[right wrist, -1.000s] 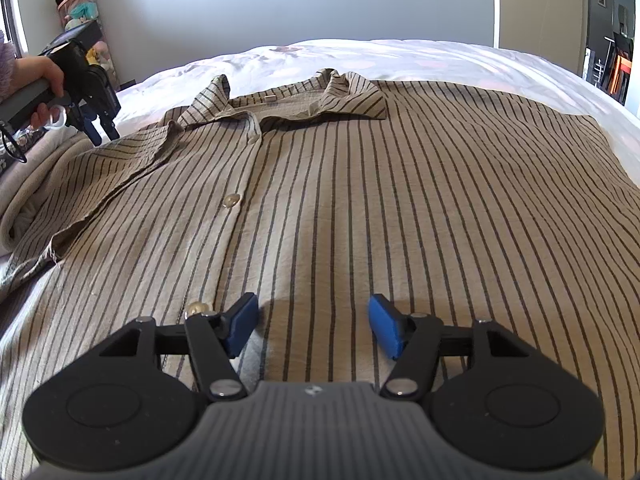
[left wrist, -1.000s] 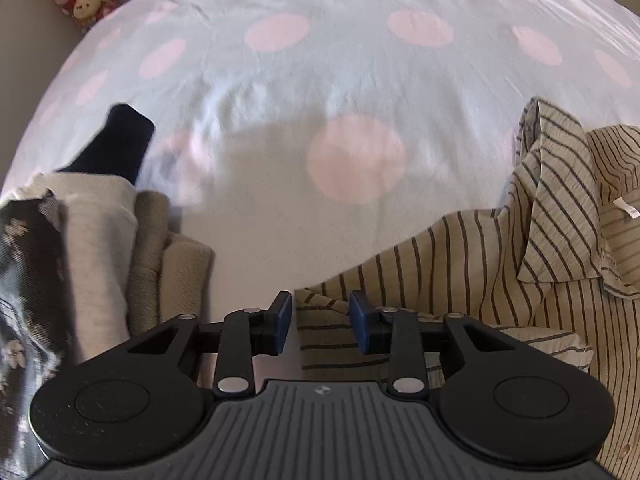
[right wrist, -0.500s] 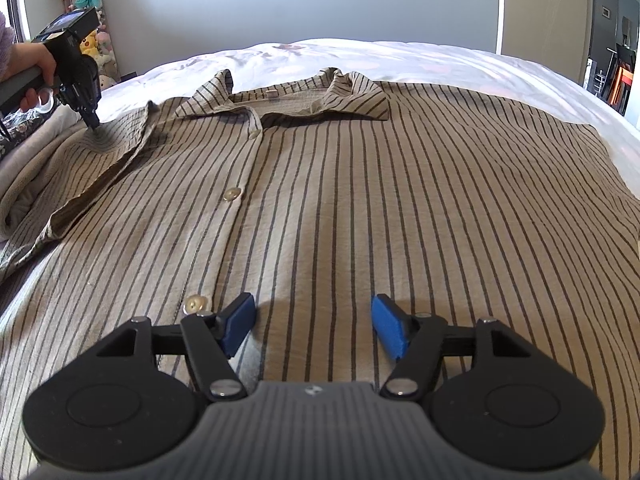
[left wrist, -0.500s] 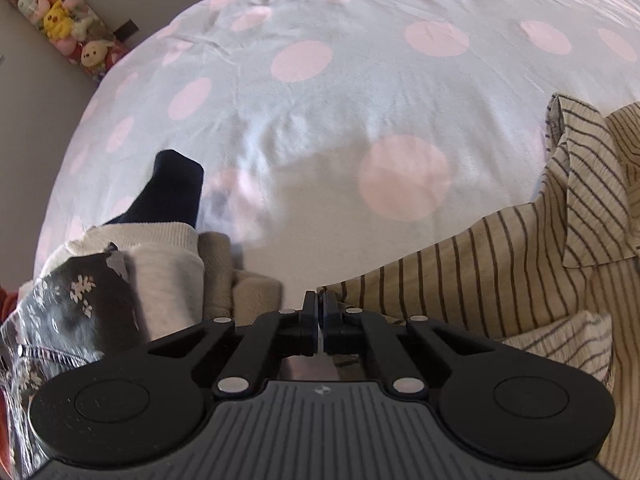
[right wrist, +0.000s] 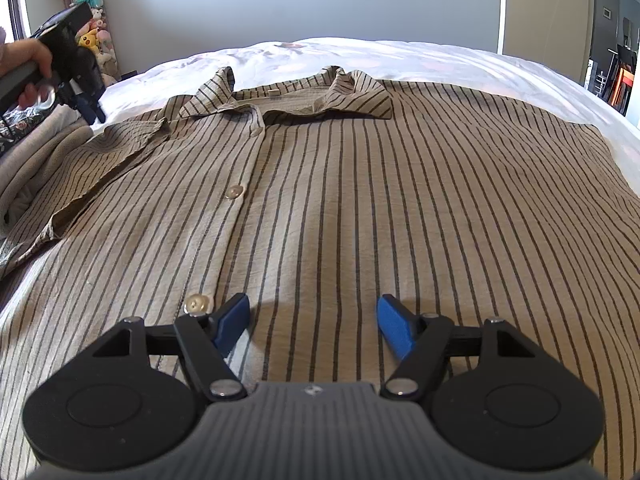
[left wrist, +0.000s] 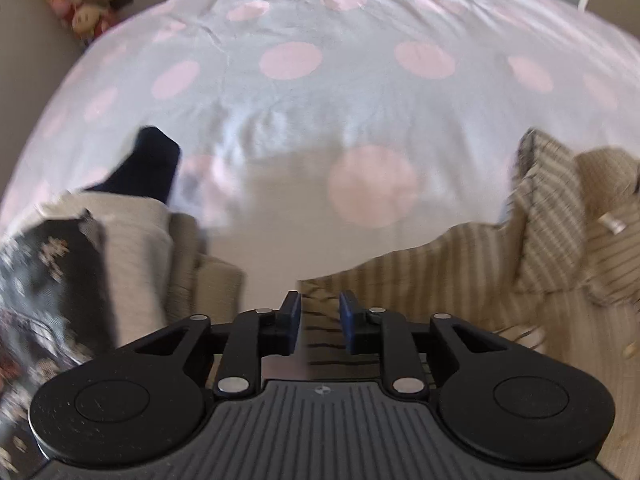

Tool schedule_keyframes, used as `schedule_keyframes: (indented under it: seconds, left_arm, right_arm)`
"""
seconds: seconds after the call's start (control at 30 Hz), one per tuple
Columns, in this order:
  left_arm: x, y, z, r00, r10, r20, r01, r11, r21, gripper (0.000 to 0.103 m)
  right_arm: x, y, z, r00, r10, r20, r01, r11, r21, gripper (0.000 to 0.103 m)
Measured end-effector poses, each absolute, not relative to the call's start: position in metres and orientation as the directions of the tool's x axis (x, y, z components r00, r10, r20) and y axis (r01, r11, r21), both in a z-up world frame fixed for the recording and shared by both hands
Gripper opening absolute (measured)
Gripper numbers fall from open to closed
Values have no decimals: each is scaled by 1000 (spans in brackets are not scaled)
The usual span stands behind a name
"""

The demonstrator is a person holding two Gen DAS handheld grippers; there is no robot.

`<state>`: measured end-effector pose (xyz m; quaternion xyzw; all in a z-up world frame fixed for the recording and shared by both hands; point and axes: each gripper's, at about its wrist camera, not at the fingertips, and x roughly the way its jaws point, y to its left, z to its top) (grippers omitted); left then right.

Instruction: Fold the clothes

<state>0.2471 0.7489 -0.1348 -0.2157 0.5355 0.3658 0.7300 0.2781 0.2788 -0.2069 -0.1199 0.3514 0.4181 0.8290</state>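
A tan shirt with dark stripes (right wrist: 360,208) lies flat and buttoned on the bed, collar at the far end. My right gripper (right wrist: 314,322) is open and empty just above the shirt's lower front, next to the button placket. My left gripper (left wrist: 319,320) is open over the shirt's sleeve end (left wrist: 420,272) at the shirt's left side; the sleeve cloth lies between and under its jaws. The left gripper also shows in the right wrist view (right wrist: 86,106), lifted a little above the sleeve (right wrist: 120,148). The left wrist view is blurred.
A pile of folded clothes (left wrist: 100,248) lies left of the shirt; it also shows in the right wrist view (right wrist: 36,160). The bedsheet with pink dots (left wrist: 340,92) stretches beyond. Plush toys (right wrist: 94,44) stand by the far wall, a doorway (right wrist: 612,48) at the right.
My left gripper shut on the sleeve end half a second ago, then opened and lifted slightly. The sleeve now lies flatter. My right gripper has stayed open and barely moved.
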Motion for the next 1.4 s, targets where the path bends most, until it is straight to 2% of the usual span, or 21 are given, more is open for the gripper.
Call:
schedule_keyframes:
  seconds: [0.07,0.23,0.27,0.3,0.37,0.67,0.97,1.07,1.17,1.4]
  left_arm:
    - [251,748,-142,136,283,-950,-795,603,66,25]
    - [253,748,-158,91,256,-962,-840,538,64,24]
    - [253,748,-160,88,253,-963,-842,535,64,18]
    - [252,748,-161,82,253,-964,-843,534,68,3]
    - [252,747,-158,56,268,-962,-833,544,103,0]
    - [247,777,-126,-76,398,-914,-813,506,288,0]
    - [258,786,-155,-131,473,-871,-743,535,402,2]
    - [257,788,-150,-117,478,-871,-747,535,394,2]
    - [256,779,-131,-70,516,-853,-736,551,394,18]
    - [231,698,-86,126,507,-853,-688,664,293,19]
  right_arm:
    - [278,277,-205,400,612,-683,-776,622,103,73]
    - [280,274,-204,398,615,-681,-770,627,117,73]
    - [280,275,-204,398,616,-680,-771,626,116,73]
    - [280,275,-205,398,615,-680,-772,625,114,73]
    - [281,276,-205,398,616,-680,-773,624,112,73]
    - [281,275,-204,394,618,-680,-773,623,118,73]
    - [281,277,-207,398,617,-679,-780,617,104,75]
    - [281,276,-208,396,620,-677,-779,617,110,75]
    - [281,277,-208,394,621,-677,-781,615,110,75]
    - [283,272,-203,386,636,-668,-768,623,150,75]
